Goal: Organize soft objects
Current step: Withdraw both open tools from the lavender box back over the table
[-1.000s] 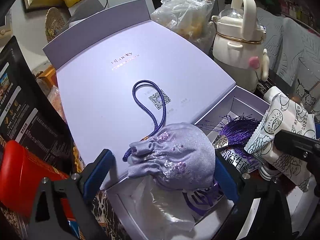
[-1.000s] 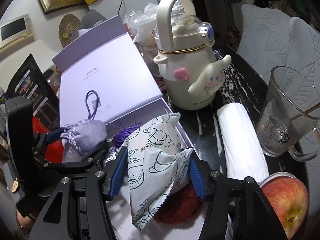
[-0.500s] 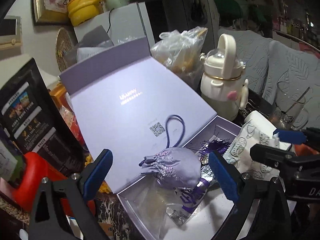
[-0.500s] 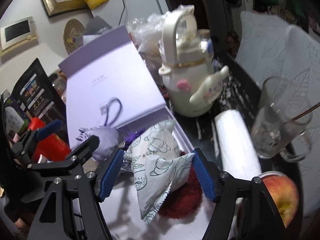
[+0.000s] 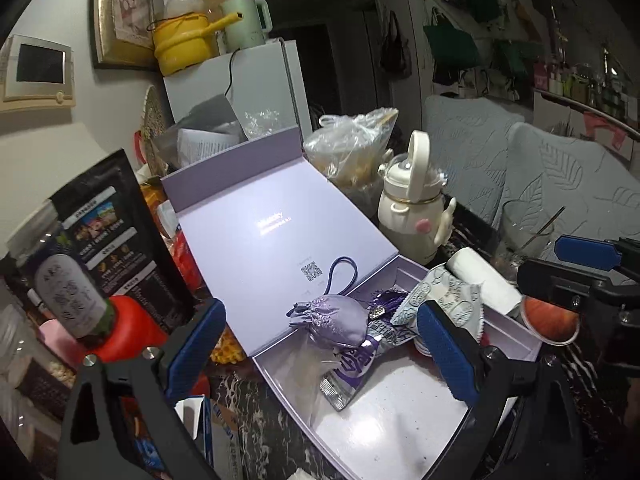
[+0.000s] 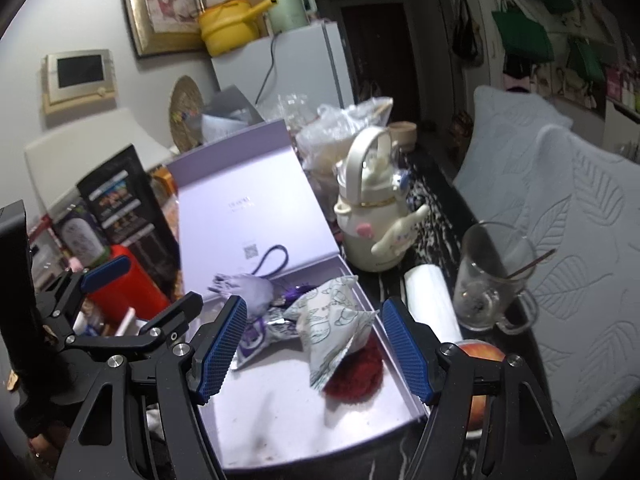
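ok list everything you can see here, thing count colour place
gift box: 1, lilac, open, centre of table
drawstring pouch: 1, lilac, in box by the lid
foil snack packet: 1, silver-purple, in box
printed sachet: 1, white, green print, in box
fuzzy red item: 1, in box under sachet
water bottle: 1, cream, behind box
glass mug: 1, clear, right of box
white roll: 1, beside mug
apple: 1, red, right of box
plastic bag: 1, clear, behind bottle
black pouch: 1, left of box
yellow pot: 1, on fridge
left gripper: blue pads, open, empty
right gripper: blue pads, open, empty
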Demonstrator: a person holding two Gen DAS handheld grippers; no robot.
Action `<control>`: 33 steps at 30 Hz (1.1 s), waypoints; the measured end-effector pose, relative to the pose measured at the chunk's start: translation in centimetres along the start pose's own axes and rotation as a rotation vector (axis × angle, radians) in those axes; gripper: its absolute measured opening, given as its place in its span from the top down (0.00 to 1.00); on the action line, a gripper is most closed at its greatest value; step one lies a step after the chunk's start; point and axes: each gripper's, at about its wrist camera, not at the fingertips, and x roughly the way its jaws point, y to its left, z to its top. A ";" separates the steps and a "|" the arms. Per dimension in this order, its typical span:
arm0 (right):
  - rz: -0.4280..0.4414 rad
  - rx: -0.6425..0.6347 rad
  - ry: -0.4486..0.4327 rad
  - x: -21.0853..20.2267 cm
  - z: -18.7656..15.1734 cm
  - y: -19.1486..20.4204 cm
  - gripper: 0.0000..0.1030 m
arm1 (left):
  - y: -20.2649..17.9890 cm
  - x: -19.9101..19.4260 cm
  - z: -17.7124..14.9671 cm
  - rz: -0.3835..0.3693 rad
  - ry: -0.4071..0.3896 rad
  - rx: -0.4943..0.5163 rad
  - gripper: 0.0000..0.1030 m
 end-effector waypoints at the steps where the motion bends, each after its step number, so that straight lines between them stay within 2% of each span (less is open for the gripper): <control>1: -0.002 -0.001 -0.011 -0.9 0.0 0.2 0.31 | 0.1 -0.7 0.1 -0.002 -0.007 -0.002 0.05; 6: -0.002 -0.009 -0.047 -4.6 -0.3 1.3 0.31 | 0.3 -4.9 0.4 0.016 -0.052 -0.006 0.05; 15: -0.009 -0.043 -0.109 -11.2 -1.3 4.4 0.31 | 1.1 -11.5 -0.1 0.001 -0.121 -0.023 0.05; 29: -0.065 -0.104 -0.174 -18.5 -5.8 7.8 0.30 | 1.8 -18.7 -2.8 -0.061 -0.147 -0.031 0.05; 33: -0.084 -0.123 -0.177 -20.0 -7.5 8.7 0.26 | 1.8 -19.9 -4.0 -0.091 -0.139 -0.032 0.05</control>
